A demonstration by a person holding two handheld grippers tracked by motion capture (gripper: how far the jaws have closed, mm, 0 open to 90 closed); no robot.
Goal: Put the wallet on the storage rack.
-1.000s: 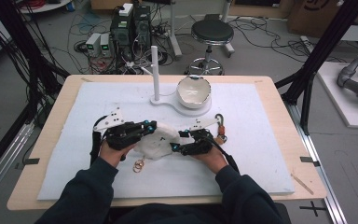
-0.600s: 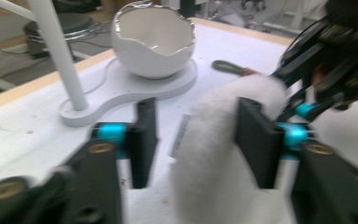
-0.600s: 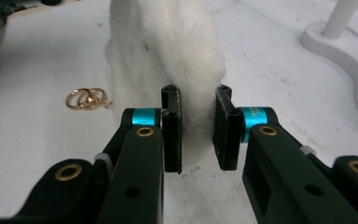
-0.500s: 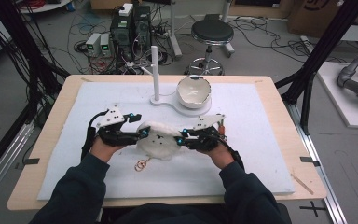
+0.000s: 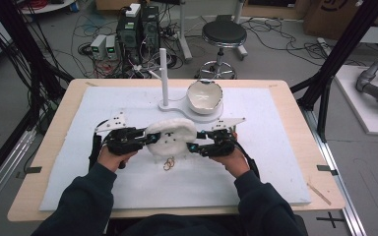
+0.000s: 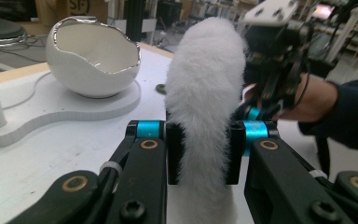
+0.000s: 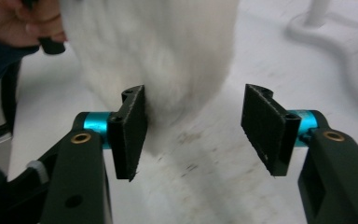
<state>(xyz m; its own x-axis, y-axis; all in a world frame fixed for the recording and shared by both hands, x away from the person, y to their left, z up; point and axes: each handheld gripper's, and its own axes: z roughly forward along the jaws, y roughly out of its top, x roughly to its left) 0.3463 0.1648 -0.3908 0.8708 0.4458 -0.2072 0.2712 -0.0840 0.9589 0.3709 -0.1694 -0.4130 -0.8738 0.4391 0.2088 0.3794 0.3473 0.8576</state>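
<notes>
L gripper clamps fluffy band, lower end cropped

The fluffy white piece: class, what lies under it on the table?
Under the fluffy white piece, small brownish rings lie on the white mat at its near edge. Anything directly beneath its middle is covered.

The white furry thing is blurred and cut off at top — small rings too tiny to identify.

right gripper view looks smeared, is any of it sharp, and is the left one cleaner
Right gripper view: the white fluffy piece and the mat are motion-blurred, only the right gripper looks crisp. Left gripper view: sharper, with glare on the eggshell bowl rim.
</notes>
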